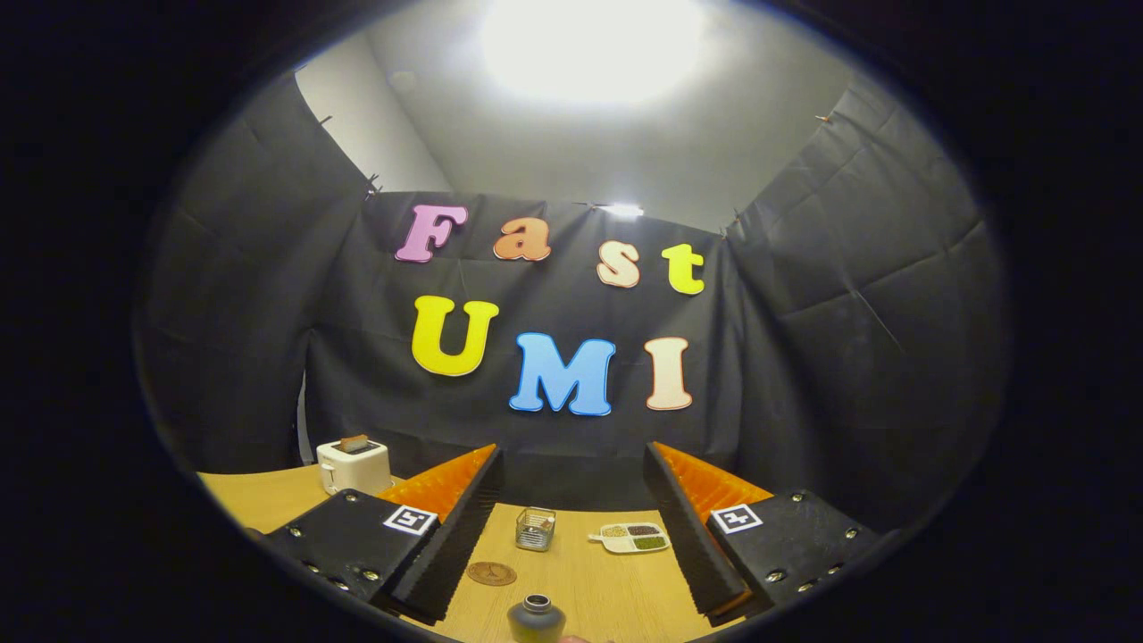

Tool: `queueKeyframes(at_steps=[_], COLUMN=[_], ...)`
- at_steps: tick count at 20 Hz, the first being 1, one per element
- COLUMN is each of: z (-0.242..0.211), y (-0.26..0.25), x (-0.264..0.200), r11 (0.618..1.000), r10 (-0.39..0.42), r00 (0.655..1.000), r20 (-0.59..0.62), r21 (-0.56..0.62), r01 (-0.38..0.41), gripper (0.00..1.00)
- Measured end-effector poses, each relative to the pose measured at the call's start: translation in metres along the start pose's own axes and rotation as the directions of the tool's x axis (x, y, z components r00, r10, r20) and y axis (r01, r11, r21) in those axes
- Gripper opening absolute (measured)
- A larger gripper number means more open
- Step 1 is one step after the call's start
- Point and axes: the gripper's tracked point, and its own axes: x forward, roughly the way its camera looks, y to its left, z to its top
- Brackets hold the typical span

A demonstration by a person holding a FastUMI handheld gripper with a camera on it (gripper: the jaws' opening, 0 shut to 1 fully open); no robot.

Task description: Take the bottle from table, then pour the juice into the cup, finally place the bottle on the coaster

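The tongs (571,527) are wide apart, holding nothing. The bottle (537,619) stands on the worktop (616,589) between them (coaster (491,573) and cup (535,529) sit further ahead). It looks smooth and slippery, so grab its round middle, not the thin neck.

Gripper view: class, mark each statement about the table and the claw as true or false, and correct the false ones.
1. The claw is open, with nothing between its fingers. True.
2. The bottle lies on its side. False: it stands upright on the table, close to the camera.
3. The round coaster has the bottle on it. False: the coaster is bare, beside the bottle.
4. The clear cup stands beyond the coaster. True.
5. A divided dish lies beside the cup. True.
6. The toaster stands between the fingers. False: it stands outside them, at the far edge of the table.
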Motion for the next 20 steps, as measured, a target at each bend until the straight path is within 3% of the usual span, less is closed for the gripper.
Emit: queueKeyframes(at_steps=[8, 20], z=[-0.031, -0.173], y=[0.009, 0.005], x=[-0.006, -0.005], r11=[0.999, 0.993], r10=[0.040, 0.081], r00=[0.999, 0.970], r20=[-0.007, -0.228], r21=[0.026, 0.105], r01=[-0.040, -0.058], gripper=[0.96, 0.96])
